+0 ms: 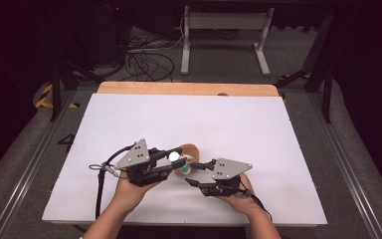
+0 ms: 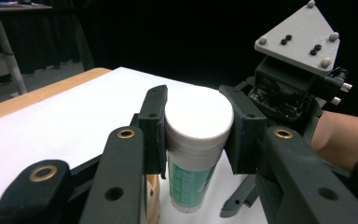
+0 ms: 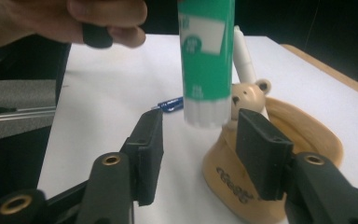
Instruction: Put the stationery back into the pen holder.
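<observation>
We hold a green-and-white glue stick (image 2: 196,149) upright above the white surface (image 1: 258,129), its white cap (image 2: 199,116) pinched between the two black jaws of the left gripper (image 2: 199,122), which stands closed only as far as the cap's width allows. In the high view the left gripper (image 1: 171,158) hangs just in front of a tan, bear-shaped pen holder (image 1: 191,149) near the middle of the surface, with the glue stick (image 1: 184,168) hanging below the jaws. The right gripper (image 1: 199,173) comes in from the other side, and in its own view the right gripper (image 3: 198,144) has its jaws apart, one to each side of the stick's lower end, the pads (image 3: 151,149) clear of the tube and pressing on nothing. The stick's bottom (image 3: 205,114) hangs between and slightly above those pads, its long axis running straight up and down. Behind it sits the pen holder (image 3: 242,186) with its small bear head (image 3: 247,95) and a white pen (image 3: 244,58) standing in it; a blue pen (image 3: 170,104) lies on the surface farther back. We judge that the next move turns on that vertical line: the right gripper, already nearest the tube's body, must close squarely across it while the left keeps the cap.
</observation>
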A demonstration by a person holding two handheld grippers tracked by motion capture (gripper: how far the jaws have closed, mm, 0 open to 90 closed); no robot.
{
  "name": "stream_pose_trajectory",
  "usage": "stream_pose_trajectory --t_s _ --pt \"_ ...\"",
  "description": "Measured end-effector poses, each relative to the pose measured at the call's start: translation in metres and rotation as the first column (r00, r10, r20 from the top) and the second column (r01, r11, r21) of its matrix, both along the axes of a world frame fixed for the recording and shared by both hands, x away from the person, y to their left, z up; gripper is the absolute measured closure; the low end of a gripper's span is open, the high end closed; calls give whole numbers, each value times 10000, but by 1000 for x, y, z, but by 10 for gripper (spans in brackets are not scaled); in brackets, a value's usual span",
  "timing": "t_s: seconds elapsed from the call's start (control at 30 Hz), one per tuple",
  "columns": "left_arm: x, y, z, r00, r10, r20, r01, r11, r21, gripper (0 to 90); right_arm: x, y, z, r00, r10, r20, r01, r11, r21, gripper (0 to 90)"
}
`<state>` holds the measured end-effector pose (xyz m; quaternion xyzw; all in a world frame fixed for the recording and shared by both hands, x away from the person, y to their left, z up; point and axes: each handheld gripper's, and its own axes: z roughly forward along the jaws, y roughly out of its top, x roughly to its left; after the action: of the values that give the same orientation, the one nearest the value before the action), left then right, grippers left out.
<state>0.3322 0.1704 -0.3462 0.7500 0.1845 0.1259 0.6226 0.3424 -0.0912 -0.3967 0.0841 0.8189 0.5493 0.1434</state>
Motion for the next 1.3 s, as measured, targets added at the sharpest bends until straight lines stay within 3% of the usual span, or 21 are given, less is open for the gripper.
stream_pose_trajectory --t_s 0.2,0.33,0.7,0.87,1.3 --pt "6 -5 6 9999 112 72 -112 9999 107 645 3 -11 1 9997 43 -232 -50 9996 -294 480" --pt "11 -8 8 9997 189 123 -192 9997 173 645 6 -17 2 9991 -87 -426 78 9997 -213 427" --pt "28 -17 6 9967 784 209 -792 9960 408 645 8 -27 4 9986 -345 -407 341 9994 -98 388" --pt "35 -20 2 9945 1042 74 -1045 9934 482 645 8 -27 5 9988 -327 -366 322 9994 -131 390" --pt "46 -27 -9 9798 1974 332 -2001 9715 1274 644 8 -28 5 9989 -353 -316 349 9993 -117 394"
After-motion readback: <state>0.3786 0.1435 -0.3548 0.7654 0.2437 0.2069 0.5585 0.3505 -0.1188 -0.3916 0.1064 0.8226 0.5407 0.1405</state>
